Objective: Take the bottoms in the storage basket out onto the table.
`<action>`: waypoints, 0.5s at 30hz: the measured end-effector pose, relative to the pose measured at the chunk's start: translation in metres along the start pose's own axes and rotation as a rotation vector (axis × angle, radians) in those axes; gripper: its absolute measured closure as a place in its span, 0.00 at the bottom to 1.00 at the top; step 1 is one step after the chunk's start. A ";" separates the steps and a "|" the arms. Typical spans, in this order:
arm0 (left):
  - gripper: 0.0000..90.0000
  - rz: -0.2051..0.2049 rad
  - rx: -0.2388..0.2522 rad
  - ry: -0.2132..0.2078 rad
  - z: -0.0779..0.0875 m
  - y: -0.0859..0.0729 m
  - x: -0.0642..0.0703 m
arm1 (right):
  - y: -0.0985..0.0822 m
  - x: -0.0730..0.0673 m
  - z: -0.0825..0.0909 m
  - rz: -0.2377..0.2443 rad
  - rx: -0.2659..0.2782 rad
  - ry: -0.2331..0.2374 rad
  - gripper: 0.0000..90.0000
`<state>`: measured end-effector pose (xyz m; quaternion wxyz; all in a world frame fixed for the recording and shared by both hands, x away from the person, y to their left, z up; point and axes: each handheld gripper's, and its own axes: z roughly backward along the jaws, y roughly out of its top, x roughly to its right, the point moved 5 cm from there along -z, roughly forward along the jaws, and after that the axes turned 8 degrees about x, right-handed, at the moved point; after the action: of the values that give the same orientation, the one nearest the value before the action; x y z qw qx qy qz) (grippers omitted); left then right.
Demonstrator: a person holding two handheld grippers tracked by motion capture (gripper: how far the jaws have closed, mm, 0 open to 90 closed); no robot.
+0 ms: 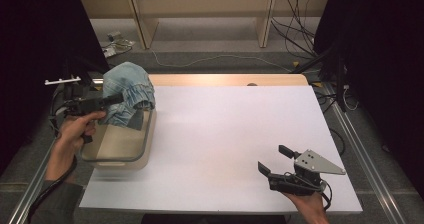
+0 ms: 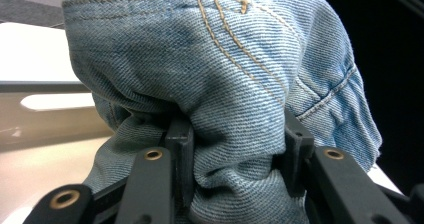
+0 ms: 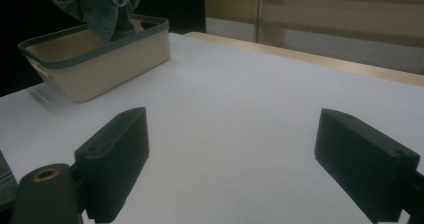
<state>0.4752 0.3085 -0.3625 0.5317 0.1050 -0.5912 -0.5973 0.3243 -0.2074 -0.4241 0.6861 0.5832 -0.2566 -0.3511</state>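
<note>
A bundle of light blue jeans [image 1: 127, 91] hangs over the far end of a beige bin [image 1: 145, 151] with a grey rim at the table's left. My left gripper [image 1: 117, 100] is shut on the jeans [image 2: 235, 109]; denim is bunched tight between both black jaws, and its lower end dips into the bin [image 3: 100, 66]. My right gripper [image 1: 274, 160] rests near the table's front right edge, held by a hand, open with nothing between its jaws. In the right gripper view the jeans [image 3: 100, 4] dangle above the bin at the upper left.
The white table top [image 1: 225, 129] spreads between the bin and the right gripper. A wooden strip [image 1: 225, 79] runs along its far edge. Cables [image 1: 300, 34] lie on the floor beyond, with wooden shelving legs behind.
</note>
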 end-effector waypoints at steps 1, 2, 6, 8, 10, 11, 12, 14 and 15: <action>0.66 0.001 0.004 -0.003 0.000 0.000 0.001 | 0.000 0.000 0.000 0.000 0.000 0.000 0.17; 0.66 0.002 0.010 -0.009 0.000 0.001 0.002 | 0.000 0.000 0.000 0.000 0.000 0.000 0.17; 0.66 0.004 0.021 -0.031 0.000 0.003 0.007 | 0.000 0.000 0.000 0.000 0.000 0.000 0.17; 0.66 0.005 0.025 -0.040 0.000 0.004 0.009 | 0.000 0.000 0.000 0.001 -0.002 -0.001 0.17; 0.66 0.007 0.030 -0.050 0.001 0.004 0.011 | 0.000 0.000 0.000 -0.001 -0.002 0.001 0.17; 0.66 0.007 0.031 -0.053 0.001 0.004 0.012 | 0.000 0.000 0.000 -0.001 -0.002 0.001 0.17; 0.66 0.007 0.034 -0.058 0.001 0.005 0.013 | 0.000 0.000 0.000 -0.001 -0.002 0.002 0.17; 0.66 0.010 0.037 -0.065 0.001 0.005 0.015 | 0.000 0.000 0.000 0.000 -0.004 0.001 0.17; 0.66 0.008 0.039 -0.074 0.000 0.006 0.016 | 0.000 0.000 0.000 0.001 -0.003 0.002 0.17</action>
<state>0.4709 0.2979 -0.3496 0.5098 0.0909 -0.6222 -0.5872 0.3242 -0.2072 -0.4244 0.6873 0.5826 -0.2555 -0.3506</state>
